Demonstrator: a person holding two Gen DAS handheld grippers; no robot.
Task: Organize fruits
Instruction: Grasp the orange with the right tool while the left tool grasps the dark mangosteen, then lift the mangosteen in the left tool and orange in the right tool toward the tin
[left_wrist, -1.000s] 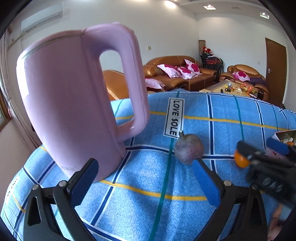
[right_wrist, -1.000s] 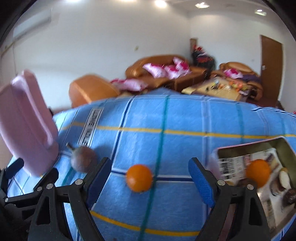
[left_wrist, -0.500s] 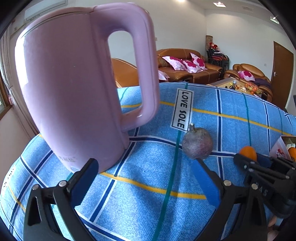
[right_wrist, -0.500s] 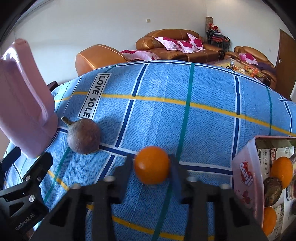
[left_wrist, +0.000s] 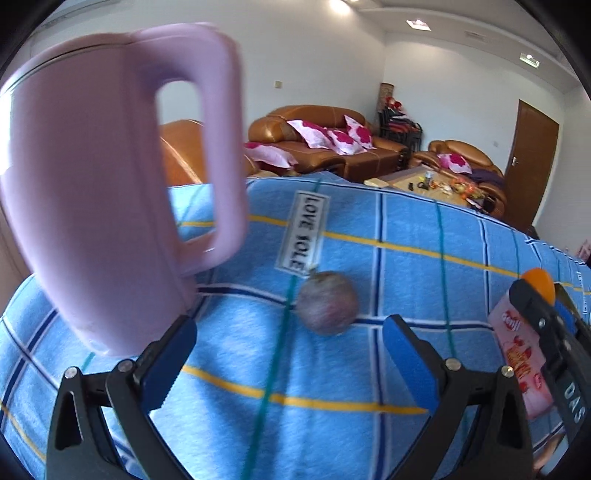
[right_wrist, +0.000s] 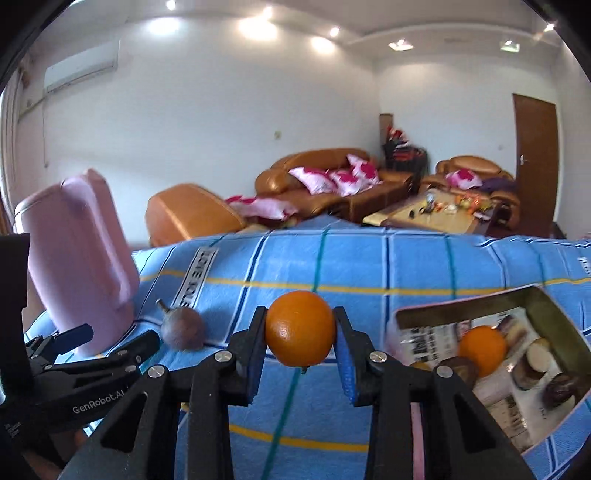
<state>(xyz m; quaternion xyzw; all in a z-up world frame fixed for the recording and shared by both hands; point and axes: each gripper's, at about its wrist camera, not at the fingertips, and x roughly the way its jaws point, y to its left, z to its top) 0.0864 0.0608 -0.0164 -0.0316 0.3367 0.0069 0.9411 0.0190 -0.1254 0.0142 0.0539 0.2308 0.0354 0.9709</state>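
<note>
My right gripper (right_wrist: 300, 345) is shut on an orange (right_wrist: 300, 333) and holds it above the blue checked cloth (right_wrist: 369, 269). The orange also shows in the left wrist view (left_wrist: 540, 283). A purple passion fruit (left_wrist: 327, 307) lies on the cloth just ahead of my open, empty left gripper (left_wrist: 290, 360); it also shows in the right wrist view (right_wrist: 183, 328). A pink-rimmed box (right_wrist: 458, 308) at the right holds another orange (right_wrist: 482, 350) and several dark fruits.
A tall pink jug (left_wrist: 96, 206) stands at the left, close to my left gripper's left finger; it also shows in the right wrist view (right_wrist: 74, 273). A "LOVE SOLE" label (left_wrist: 303, 234) is sewn on the cloth. Sofas (right_wrist: 332, 184) stand behind the table.
My right gripper closed on the orange and lifted it off the cloth. My left gripper stayed open and shifted slightly toward the passion fruit.
</note>
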